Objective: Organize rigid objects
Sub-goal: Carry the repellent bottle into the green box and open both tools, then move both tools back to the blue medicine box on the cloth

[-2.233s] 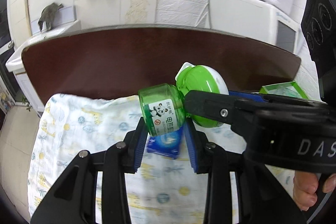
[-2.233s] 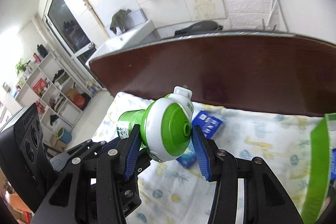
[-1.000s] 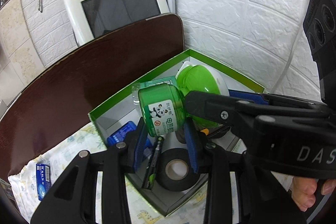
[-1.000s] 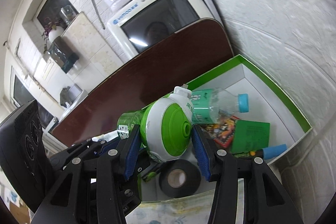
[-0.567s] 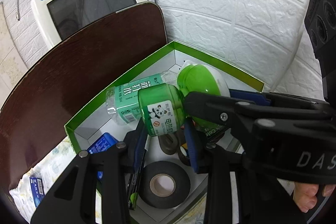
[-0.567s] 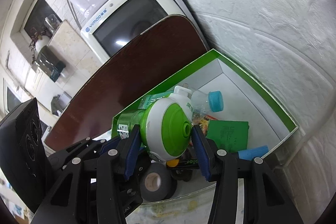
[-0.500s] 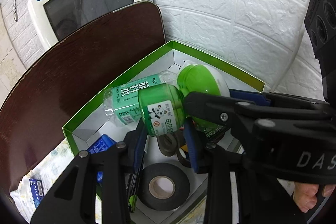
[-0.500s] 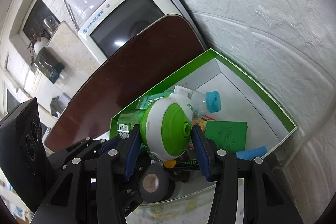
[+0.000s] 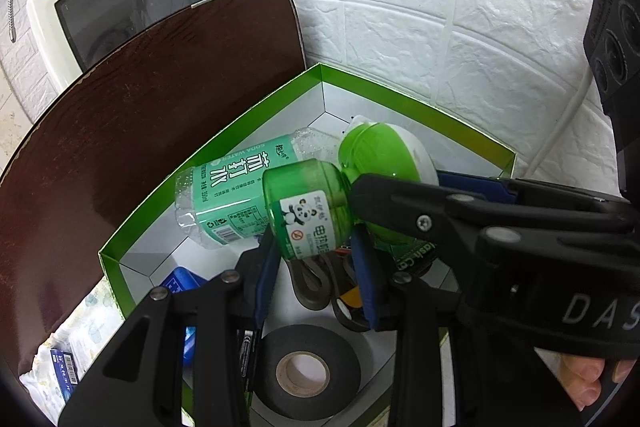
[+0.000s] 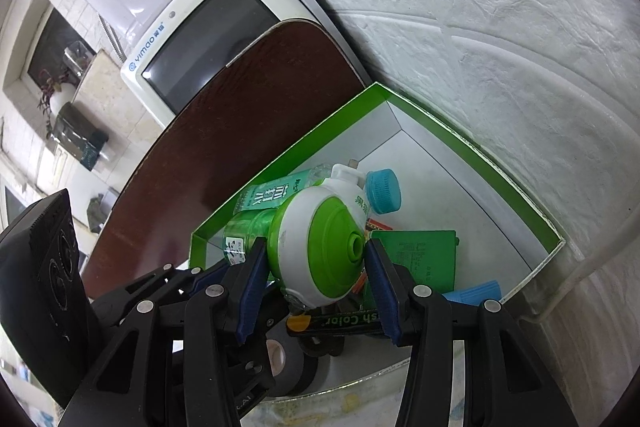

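Both grippers hold one green mosquito-repellent device above the green-rimmed box (image 9: pixel 416 103). My left gripper (image 9: pixel 316 259) is shut on its green liquid bottle (image 9: pixel 308 211). My right gripper (image 10: pixel 316 279) is shut on its white-and-green plug-in head (image 10: pixel 324 247); the head also shows in the left wrist view (image 9: pixel 380 155). The device hangs tilted over the box's contents, just above a lying soda water bottle (image 9: pixel 224 195).
Inside the box lie a black tape roll (image 9: pixel 304 371), a blue box (image 9: pixel 176 279), a green card (image 10: pixel 416 259), a marker (image 10: pixel 340 321) and black straps (image 9: pixel 316 279). A dark wooden table (image 9: pixel 120 99) and white wall (image 9: pixel 440 7) surround it. A small blue box (image 9: pixel 62 367) lies on patterned cloth.
Both grippers have carried the device from over the patterned cloth to over the green box, and lately a little lower and nearer its contents. The grip has not changed.
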`<state>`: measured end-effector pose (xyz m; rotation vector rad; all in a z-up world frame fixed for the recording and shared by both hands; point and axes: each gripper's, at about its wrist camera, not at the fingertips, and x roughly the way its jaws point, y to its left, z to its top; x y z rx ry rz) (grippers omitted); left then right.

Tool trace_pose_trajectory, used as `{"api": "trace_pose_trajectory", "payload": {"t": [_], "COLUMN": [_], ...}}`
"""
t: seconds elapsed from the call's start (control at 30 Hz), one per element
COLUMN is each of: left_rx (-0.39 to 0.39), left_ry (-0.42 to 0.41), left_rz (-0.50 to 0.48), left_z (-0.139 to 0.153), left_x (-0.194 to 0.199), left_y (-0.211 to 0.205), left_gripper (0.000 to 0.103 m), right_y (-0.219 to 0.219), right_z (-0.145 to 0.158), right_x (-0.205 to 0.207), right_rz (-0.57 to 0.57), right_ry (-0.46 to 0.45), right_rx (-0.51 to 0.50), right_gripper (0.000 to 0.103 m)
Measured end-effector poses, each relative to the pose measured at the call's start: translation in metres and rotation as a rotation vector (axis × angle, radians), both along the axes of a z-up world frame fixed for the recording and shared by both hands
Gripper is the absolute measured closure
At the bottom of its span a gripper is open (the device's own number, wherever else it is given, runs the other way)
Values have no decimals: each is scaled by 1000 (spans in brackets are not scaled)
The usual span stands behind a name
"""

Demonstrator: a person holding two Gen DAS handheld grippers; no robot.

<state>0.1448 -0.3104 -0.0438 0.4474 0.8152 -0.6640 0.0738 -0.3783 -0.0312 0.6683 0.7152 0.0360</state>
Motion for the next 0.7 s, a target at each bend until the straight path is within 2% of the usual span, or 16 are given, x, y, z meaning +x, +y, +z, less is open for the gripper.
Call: {"api": "trace_pose_trajectory", "payload": {"t": [0.13,0.23,0.37,0.7], "left_rx": [40,37,5,-10], "left_ry": [-6,-19,-19,-89], "left_rz": [-7,-4,20,53], "left_z": [-4,-1,7,28], "left_x": [2,0,-1,-27], "left_y": [-7,-5,6,43], "left_gripper": [67,66,51,50], "right_y": [-3,-4,-3,24], "right_z": [-6,-5,2,18], "right_x": [0,-3,-8,-11], "right_rz": [-52,-72,-89,-40], "right_ry": [7,9,-5,-25], "right_rx": [18,6,-6,-24], "right_gripper": [51,48,48,48]}}
